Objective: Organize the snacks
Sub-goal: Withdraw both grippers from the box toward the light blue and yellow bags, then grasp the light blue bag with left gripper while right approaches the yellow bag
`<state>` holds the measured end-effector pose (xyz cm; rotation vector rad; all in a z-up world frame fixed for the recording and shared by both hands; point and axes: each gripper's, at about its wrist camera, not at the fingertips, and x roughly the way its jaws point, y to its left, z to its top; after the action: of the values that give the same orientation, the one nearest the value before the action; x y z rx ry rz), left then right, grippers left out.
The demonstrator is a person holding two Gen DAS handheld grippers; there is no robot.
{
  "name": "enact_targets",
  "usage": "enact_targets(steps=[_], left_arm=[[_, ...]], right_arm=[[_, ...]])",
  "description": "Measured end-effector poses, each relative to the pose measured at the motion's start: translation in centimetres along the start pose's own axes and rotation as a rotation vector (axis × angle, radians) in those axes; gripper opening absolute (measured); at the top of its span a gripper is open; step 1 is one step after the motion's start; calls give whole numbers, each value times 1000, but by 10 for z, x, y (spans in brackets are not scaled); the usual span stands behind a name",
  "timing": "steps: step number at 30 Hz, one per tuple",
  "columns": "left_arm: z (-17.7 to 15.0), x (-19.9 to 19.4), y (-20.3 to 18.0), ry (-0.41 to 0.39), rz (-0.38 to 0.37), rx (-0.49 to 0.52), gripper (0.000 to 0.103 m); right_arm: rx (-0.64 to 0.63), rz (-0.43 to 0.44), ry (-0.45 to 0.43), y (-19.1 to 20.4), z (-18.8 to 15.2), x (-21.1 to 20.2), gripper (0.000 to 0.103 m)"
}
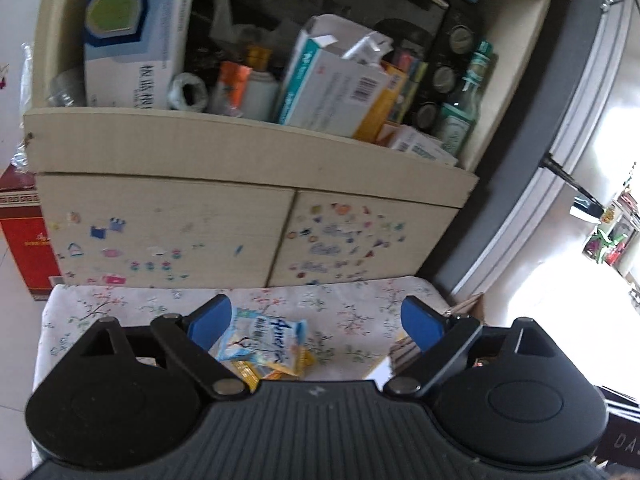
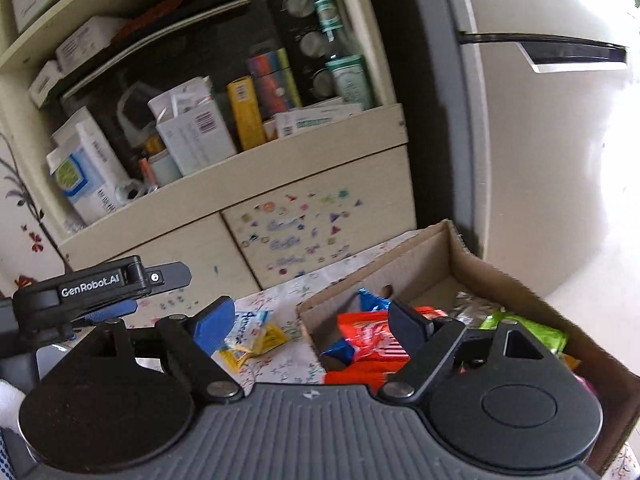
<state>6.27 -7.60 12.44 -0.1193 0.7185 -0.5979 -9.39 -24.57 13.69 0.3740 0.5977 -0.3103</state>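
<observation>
Snack packets (image 1: 266,342) lie flat, tilted | left tool (image 1: 316,320) wide open, empty | right tool (image 2: 310,322) likewise

The table (image 1: 352,300) wears a matt cloth with a faded flower print, and on it lie glossy plastic-film snack packets (image 1: 266,340) — blue-white and yellow. The cardboard box (image 2: 436,264) is raw brown corrugated paper, rough at its torn rim, holding shiny foil-like wrappers (image 2: 368,340) in red, blue and green. Both the left gripper (image 1: 316,320) and the right gripper (image 2: 308,320) are matt black plastic with ribbed grey bodies, dull metal pivot pins and 2 smooth blue pads — the cabinet (image 1: 168,232) behind looks like pale wood-grain laminate, scuffed and stickered.
</observation>
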Motion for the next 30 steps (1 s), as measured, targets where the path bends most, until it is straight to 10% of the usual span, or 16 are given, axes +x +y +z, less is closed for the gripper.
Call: enact_targets(steps=[30], left_arm=[[-42,144,27,168,85,43,83]], right_arm=[[-48,72,141,24,-17,37,88]])
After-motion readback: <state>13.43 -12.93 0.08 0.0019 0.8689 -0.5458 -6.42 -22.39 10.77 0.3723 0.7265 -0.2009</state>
